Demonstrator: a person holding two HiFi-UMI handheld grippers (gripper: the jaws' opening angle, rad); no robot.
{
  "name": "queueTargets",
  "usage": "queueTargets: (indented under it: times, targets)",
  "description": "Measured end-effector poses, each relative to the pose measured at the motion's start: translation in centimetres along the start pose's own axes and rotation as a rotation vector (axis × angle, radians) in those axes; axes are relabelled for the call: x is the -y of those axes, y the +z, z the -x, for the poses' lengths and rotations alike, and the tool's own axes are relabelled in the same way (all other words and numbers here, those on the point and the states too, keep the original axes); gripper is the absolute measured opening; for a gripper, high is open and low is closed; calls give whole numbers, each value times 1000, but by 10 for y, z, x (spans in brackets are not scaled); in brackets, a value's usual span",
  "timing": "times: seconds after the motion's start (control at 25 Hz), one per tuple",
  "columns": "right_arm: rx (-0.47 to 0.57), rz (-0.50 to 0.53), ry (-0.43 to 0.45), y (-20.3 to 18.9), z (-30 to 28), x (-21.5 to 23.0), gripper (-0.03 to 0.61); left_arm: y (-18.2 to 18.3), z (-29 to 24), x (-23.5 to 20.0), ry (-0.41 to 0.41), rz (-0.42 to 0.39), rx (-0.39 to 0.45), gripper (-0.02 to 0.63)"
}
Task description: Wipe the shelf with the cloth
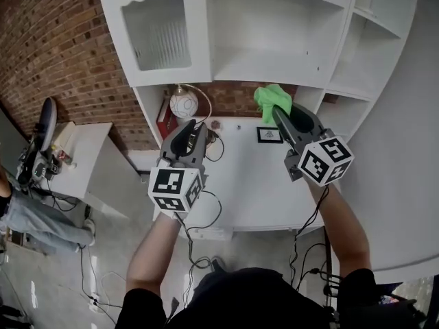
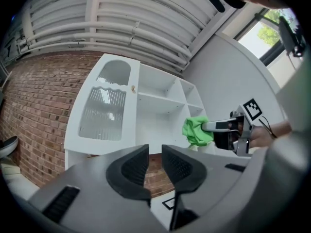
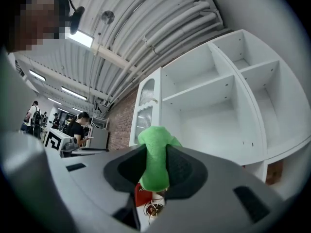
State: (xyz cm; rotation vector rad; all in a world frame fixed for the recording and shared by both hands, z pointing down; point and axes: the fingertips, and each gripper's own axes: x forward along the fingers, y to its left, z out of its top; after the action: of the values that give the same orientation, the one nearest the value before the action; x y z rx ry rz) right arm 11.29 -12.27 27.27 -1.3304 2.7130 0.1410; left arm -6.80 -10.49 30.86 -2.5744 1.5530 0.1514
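Right gripper (image 1: 278, 110) clamps cloth (image 1: 270, 97); shelf (image 1: 274, 67) top cut off.

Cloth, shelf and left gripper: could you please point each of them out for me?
cloth (image 1: 271, 99), head view, middle of the green bundle.
shelf (image 1: 274, 66), head view, bare board of the wide compartment.
left gripper (image 2: 155, 160), left gripper view, midway between its jaw tips.

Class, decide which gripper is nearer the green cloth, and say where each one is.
Right. The right gripper has its fingers shut on the cloth; the left gripper is off to the cloth's left, fingers slightly apart, holding nothing.
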Motion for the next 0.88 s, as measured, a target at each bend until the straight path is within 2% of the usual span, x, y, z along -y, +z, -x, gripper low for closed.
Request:
queueTargets:
  times: [0.2,0.36,0.64,0.76,0.88]
  targets:
    - [0,25,-31,11,-30,16,103,-14,-23,-15,-63,29,-18,80]
    - [14,3,-21,25,-55,39,104,-21,-43,-27,-59,39,-25,80]
    - [23,-15,88,39,-100,78,103,-18,-83,-30,-11,-1,-35,80]
    - [-9,-27,146,43,-125,93,101,-7,-101,-29,13,-34,-29,80]
    - [-61,-88,204,43,-159,111,100,-1,-121,-28,34,-53,-23,80]
